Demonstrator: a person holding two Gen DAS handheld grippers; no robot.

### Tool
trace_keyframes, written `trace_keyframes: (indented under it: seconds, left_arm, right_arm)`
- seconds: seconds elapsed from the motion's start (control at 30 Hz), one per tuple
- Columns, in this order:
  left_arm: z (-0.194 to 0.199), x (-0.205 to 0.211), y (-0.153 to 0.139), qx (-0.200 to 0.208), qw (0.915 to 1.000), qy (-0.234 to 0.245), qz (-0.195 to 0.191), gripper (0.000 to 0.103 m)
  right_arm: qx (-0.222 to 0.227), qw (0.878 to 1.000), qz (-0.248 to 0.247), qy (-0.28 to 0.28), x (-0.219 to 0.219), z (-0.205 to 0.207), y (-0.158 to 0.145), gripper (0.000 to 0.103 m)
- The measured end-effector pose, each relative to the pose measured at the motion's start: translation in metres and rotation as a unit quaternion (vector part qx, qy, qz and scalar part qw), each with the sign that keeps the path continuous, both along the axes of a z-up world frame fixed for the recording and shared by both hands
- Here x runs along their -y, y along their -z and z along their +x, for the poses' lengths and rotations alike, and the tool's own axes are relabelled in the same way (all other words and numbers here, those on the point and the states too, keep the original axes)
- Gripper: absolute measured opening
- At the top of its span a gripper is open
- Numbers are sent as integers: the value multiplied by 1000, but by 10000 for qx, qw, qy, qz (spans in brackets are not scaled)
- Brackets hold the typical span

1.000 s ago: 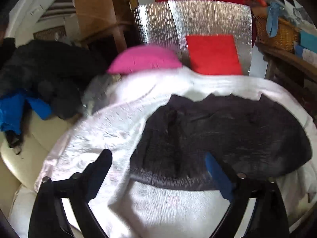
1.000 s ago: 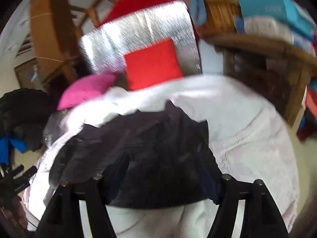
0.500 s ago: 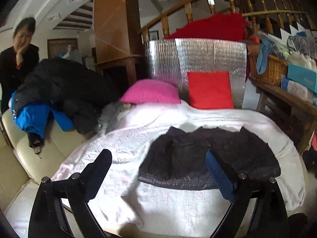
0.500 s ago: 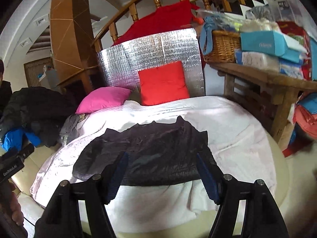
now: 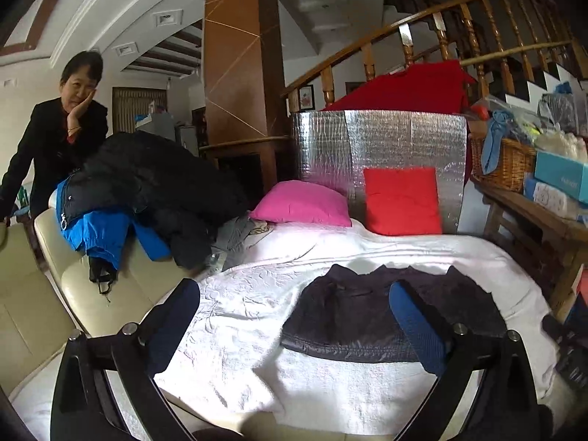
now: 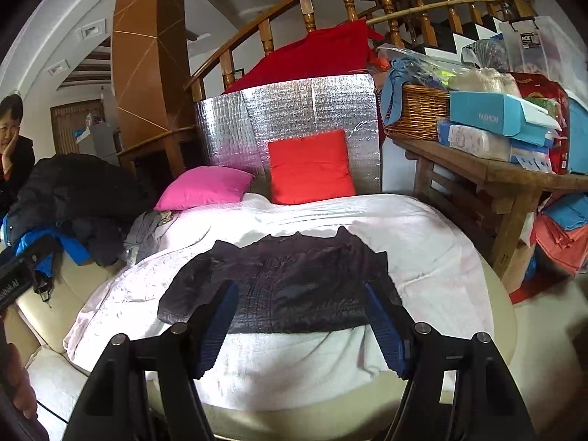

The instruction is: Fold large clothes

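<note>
left wrist: left claw (image 5: 294, 316) released, jaws just widened, nothing between them; dark jacket (image 5: 389, 312) flat on white blanket (image 5: 257, 294), beyond and apart | right wrist: right claw (image 6: 299, 316) released, empty; dark jacket (image 6: 283, 283) ahead on white blanket (image 6: 422, 250), untouched

a lived-in home: wooden staircase (image 6: 330, 3); cream sofa (image 5: 40, 294); cushions (image 6: 310, 165); wicker basket (image 6: 419, 110)

1. Bare white bedspread (image 5: 257, 316) surrounds the folded dark jacket (image 6: 286, 286).
2. Heaped coats (image 5: 147, 191) crowd the left edge.
3. Pink pillow (image 6: 205, 187), red pillow (image 6: 310, 167) block the far end.
4. Wooden bench (image 6: 488, 176) flanks the right.
</note>
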State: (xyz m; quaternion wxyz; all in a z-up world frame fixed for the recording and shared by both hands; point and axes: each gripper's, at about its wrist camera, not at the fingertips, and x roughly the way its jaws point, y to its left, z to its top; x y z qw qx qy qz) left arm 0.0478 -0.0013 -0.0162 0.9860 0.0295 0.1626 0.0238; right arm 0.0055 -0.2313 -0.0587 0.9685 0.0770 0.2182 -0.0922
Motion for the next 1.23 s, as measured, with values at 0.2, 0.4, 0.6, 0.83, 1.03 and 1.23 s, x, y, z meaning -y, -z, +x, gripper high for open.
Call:
trace_keyframes:
  seconds: [0.2,0.4,0.6,0.83,1.03,1.23]
  left_arm:
    - [-16,-4,-9,153,9999,-20,-21,102]
    - [-23,-6,-11,190,9998,43,-1,102]
    - [-26,-7,-10,214,9998,33,-25,102]
    - [-28,-8,-10,232,9997,92,-54,102]
    - [-28,-8,-11,239,9996,144,-79,102]
    - [-19,-4,-9,446,9989,146,12,102]
  right_arm:
    - [20,10000,47,9,-19,-13,9,74]
    - [128,9996,-239,-17,-32,-23,6,74]
    - [298,9986,-443,8,-40,-29,-1,74]
    - [332,9984,-452,6,-41,-29,-3,74]
    - [268,9986,-460,5,-40,-23,0,74]
    - [317,9980,-537,60,-35,-14,-2,74]
